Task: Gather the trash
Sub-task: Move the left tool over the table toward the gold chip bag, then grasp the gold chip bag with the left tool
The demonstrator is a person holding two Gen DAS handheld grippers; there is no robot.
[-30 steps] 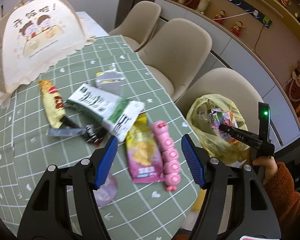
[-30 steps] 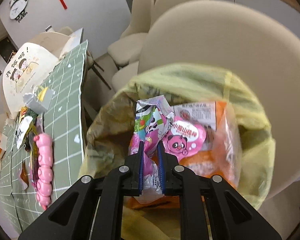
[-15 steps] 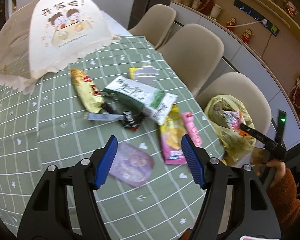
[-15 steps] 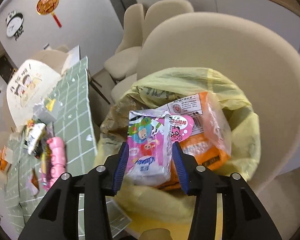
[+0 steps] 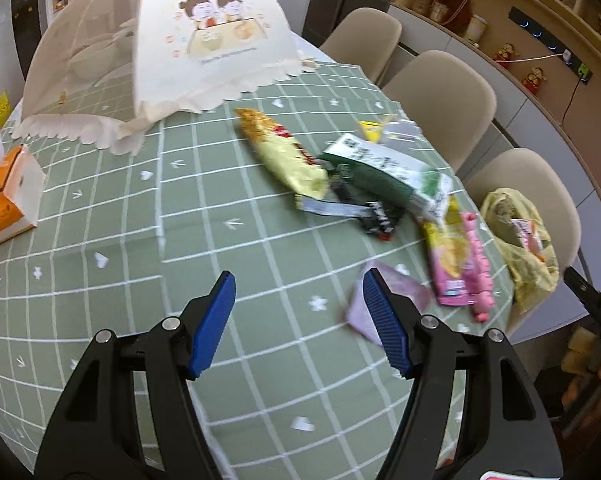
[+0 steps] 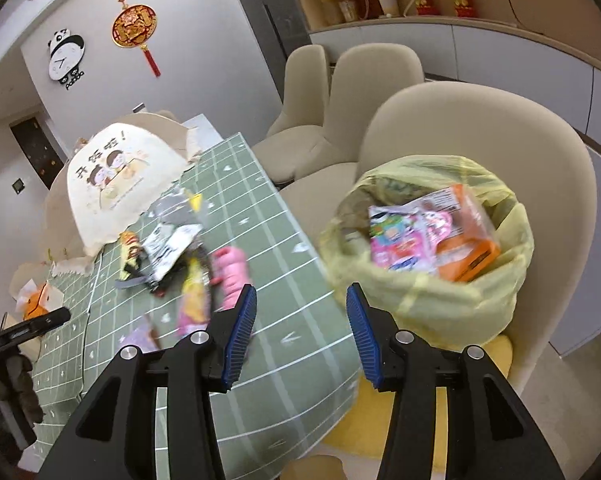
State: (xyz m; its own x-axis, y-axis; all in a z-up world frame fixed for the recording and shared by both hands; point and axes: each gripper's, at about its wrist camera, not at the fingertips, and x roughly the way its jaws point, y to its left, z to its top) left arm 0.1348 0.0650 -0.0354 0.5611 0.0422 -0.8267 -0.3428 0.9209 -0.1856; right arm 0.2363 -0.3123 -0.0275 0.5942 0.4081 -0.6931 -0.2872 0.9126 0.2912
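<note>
Right gripper opening, empty, over green checked tablecloth

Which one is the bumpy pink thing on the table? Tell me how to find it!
Look at the green checked tablecloth, at the edge nearest the yellow trash bag. The bumpy pink thing lies there beside a pink-and-yellow snack packet. It alone is a row of round pink lumps, not a flat wrapper.
</note>
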